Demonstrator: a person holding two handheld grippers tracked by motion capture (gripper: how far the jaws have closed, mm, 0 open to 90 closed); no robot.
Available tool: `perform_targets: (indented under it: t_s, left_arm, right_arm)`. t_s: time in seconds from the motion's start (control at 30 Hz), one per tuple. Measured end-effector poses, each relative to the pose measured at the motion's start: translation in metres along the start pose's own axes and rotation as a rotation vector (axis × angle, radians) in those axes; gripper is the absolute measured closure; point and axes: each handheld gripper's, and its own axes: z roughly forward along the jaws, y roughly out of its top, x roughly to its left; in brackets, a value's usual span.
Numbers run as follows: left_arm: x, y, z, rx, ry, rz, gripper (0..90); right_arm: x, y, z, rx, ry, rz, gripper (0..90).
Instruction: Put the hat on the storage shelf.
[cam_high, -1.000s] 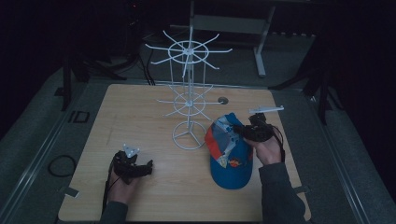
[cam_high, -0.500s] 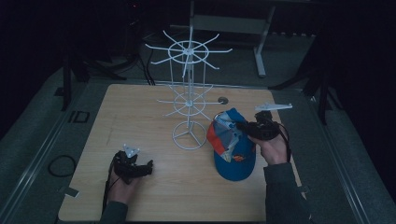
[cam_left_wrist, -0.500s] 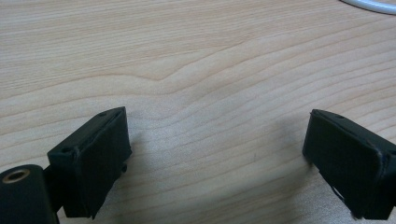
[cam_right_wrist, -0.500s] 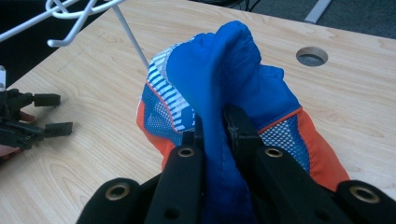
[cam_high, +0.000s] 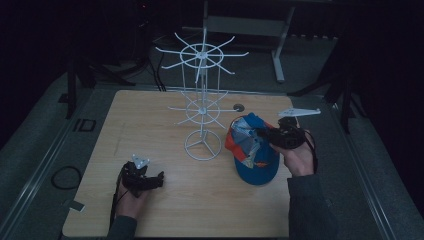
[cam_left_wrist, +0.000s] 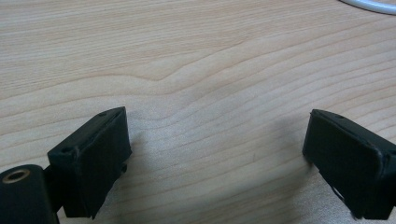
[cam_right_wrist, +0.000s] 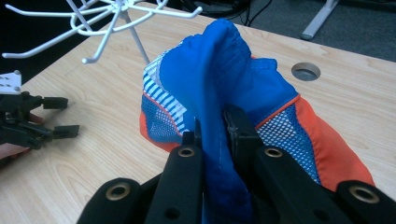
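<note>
R tool (cam_right_wrist: 215, 128) is clamped down on a fold of the cap (cam_right_wrist: 224, 88)'s blue fabric, jaws nearly touching w/ cloth pinched between, so the grip is on soft crown material, not the stiff brim. In the high view the cap (cam_high: 252, 147) sits at abt 4 o'clock from the white wire rack (cam_high: 202, 107), brim end low near the table (cam_high: 150, 120), crown end lifted by the R tool (cam_high: 267, 137). Judging from this, the step is carrying the cap to hang it on one of the rack's arms. To do it well: keep the pinch firm, since a thin fold can slip; lift so the whole cap clears the table before swinging toward 10 o'clock; aim the cap's opening or back strap over an arm tip, lower tier being nearest. Rack looks light, so approach gently, could tip or spin. L tool (cam_high: 142, 177) rests at abt 7 o'clock of the rack, jaws spread wide over bare wood (cam_left_wrist: 210, 135), holding nothing; it could steady the rack base (cam_high: 202, 145) if needed.
</note>
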Motion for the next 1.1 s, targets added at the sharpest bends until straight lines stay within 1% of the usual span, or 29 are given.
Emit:
perform_targets:
  t_s: [0.37,0.43,0.47,0.5,0.63,0.7,0.77,0.83,0.87,0.9,1.0,1.1]
  left_arm:
    - [0.0,0.0,0.0,0.0,0.0,0.001,7.8]
    - [0.0,0.0,0.0,0.0,0.0,0.001,7.8]
    - [0.0,0.0,0.0,0.0,0.0,0.001,7.8]
    - [0.0,0.0,0.0,0.0,0.0,0.001,7.8]
    - [0.0,0.0,0.0,0.0,0.0,0.001,7.8]
    - [0.0,0.0,0.0,0.0,-0.001,0.001,7.8]
    - [0.0,0.0,0.0,-0.001,-0.001,0.001,7.8]
    - [0.0,0.0,0.0,-0.001,-0.001,0.001,7.8]
    - [0.0,0.0,0.0,-0.001,-0.001,0.001,7.8]
    - [0.0,0.0,0.0,-0.001,-0.001,0.001,7.8]
    - [0.0,0.0,0.0,-0.001,-0.001,0.001,7.8]
    - [0.0,0.0,0.0,-0.001,-0.001,0.001,7.8]
  right_arm:
    - [0.0,0.003,-0.016,-0.031,0.015,-0.012,84.7]
    - [0.0,0.003,-0.019,-0.043,0.029,-0.01,84.7]
    - [0.0,0.003,-0.019,-0.043,0.029,-0.01,84.7]
    - [0.001,0.003,-0.022,-0.05,0.044,-0.012,84.8]
    - [0.003,0.005,-0.026,-0.054,0.042,-0.021,84.8]
    - [0.004,0.007,-0.032,-0.064,0.041,-0.034,84.8]
    - [0.005,0.008,-0.033,-0.068,0.041,-0.035,84.8]
    - [0.006,0.01,-0.037,-0.076,0.051,-0.038,84.8]
    - [0.007,0.012,-0.04,-0.088,0.074,-0.035,84.8]
    - [0.007,0.012,-0.041,-0.094,0.079,-0.037,84.8]
    - [0.009,0.014,-0.044,-0.096,0.083,-0.04,84.8]
    - [0.012,0.016,-0.047,-0.105,0.084,-0.053,84.9]
